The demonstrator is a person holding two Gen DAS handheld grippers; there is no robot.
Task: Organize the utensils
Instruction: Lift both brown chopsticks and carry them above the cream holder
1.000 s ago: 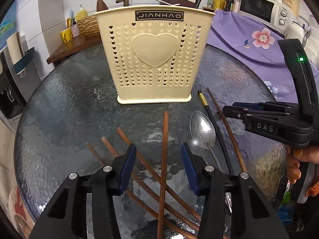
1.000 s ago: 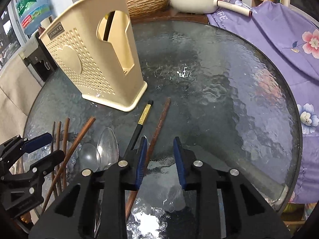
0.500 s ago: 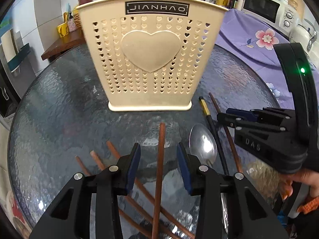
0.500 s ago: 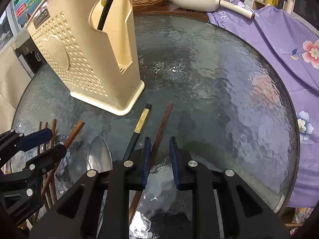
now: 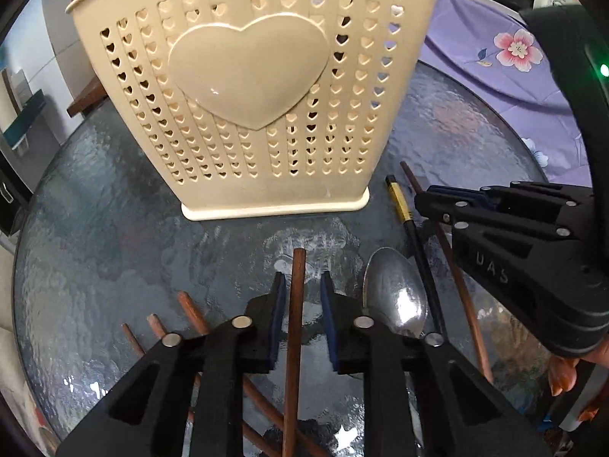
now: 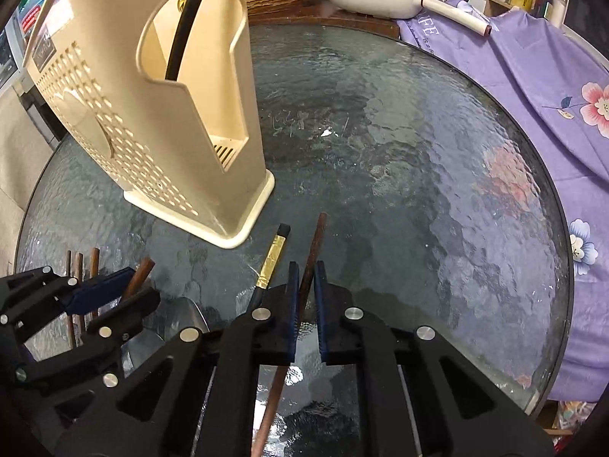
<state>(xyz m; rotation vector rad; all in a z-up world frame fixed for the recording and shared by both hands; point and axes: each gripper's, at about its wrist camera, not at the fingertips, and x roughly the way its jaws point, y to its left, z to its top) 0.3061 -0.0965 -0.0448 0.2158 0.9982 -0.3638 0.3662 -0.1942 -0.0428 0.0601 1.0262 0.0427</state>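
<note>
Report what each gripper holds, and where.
Right gripper: shut on the thin chopstick, on its shaft below the far tip. Left gripper: jaws closing around the thick chopstick, no grip yet.

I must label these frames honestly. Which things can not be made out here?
- Holder inside: left view, hidden by its front wall.
- Black utensil in holder: right view, both ends hidden by the walls.
- Spoon handle: left view, behind the left gripper.
- Chopstick lower end: right view, cut off by the bottom edge.
</note>
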